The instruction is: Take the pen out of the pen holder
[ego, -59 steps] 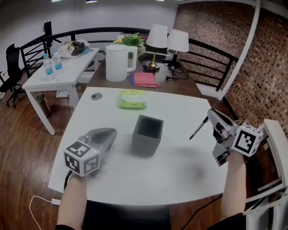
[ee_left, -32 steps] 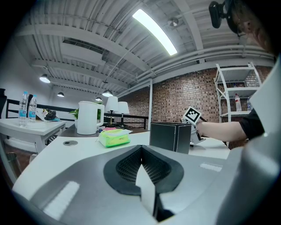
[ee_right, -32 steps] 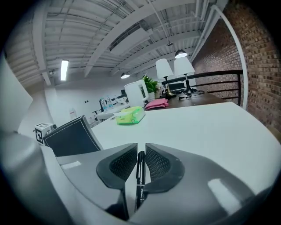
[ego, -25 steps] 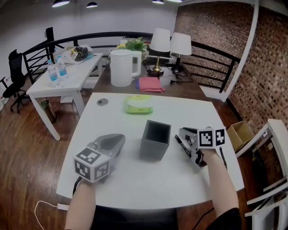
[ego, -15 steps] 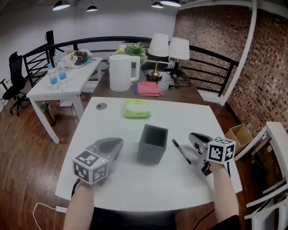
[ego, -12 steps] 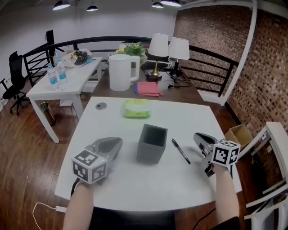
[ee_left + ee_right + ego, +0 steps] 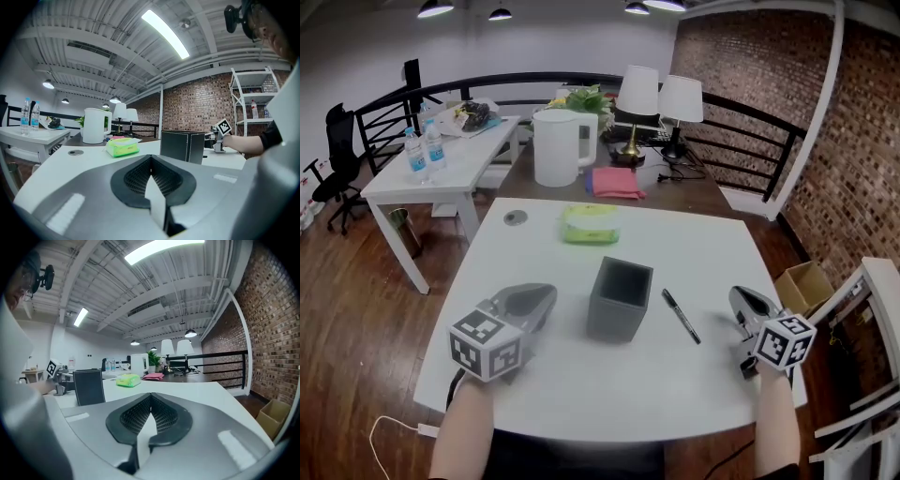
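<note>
Head view shows the white table (image 7: 581, 394) with the task's work in effect done. The dark, square pen holder (image 7: 620, 300) stands upright near the middle, in the same spot as in the earlier frames, and its open top looks empty.

The left gripper (image 7: 534, 298) rests on the table to the holder's left, where it has stayed throughout. The left gripper view shows its jaws closed together with nothing between them.

The right gripper (image 7: 742, 300) is what has changed. A couple of seconds ago it held the pen in the air to the right of the holder, and a second ago it was low beside the holder with the pen at its jaws. Now it has drawn back toward the table's right edge, and the right gripper view shows its jaws closed on nothing.

The black pen (image 7: 681, 316) lies flat on the table between holder and right gripper, apart from both. Judged from this, the pen is out and released, and nothing remains but to rest the hands.
</note>
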Motion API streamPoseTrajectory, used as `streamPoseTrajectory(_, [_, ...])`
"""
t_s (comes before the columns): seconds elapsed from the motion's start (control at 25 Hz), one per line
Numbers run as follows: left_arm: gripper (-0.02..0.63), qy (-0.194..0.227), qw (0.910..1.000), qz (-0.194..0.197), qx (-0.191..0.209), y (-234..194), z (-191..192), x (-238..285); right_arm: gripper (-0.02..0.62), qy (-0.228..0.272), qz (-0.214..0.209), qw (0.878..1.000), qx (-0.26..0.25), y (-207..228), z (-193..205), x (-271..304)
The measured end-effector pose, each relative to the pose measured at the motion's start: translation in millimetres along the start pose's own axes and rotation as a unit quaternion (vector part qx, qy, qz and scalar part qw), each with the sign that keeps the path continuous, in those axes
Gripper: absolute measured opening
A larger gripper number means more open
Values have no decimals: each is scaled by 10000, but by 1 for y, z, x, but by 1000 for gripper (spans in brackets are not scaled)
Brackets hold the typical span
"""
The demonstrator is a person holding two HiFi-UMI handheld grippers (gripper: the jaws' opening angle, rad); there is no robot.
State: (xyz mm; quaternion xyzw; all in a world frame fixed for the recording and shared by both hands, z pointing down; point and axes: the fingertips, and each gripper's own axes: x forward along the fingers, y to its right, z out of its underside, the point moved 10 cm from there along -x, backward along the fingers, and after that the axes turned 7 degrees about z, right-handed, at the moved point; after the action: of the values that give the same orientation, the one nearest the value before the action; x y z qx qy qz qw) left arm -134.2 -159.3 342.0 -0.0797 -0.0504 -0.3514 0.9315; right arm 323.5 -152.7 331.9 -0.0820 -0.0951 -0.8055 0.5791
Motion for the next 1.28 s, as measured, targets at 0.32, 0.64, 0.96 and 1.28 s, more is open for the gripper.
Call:
streamPoseTrajectory(0.32, [0,22,10000,-27,6,2,-1,-2,12,254,269,9993,71,7,8,-8])
streamPoseTrajectory(0.64, [0,22,10000,-61,-8,1,0,-3,12,205,318,9993,53,0,7,-6])
streamPoseTrajectory(0.96, [0,24,9999,-115,-15,1,1,-4,12,184,244,9995,89,-6,10,-4])
streamPoseTrajectory(1.28, [0,36,9999,-139,-8,1,1,-3,12,207,289,9994,28,-5,8,-4])
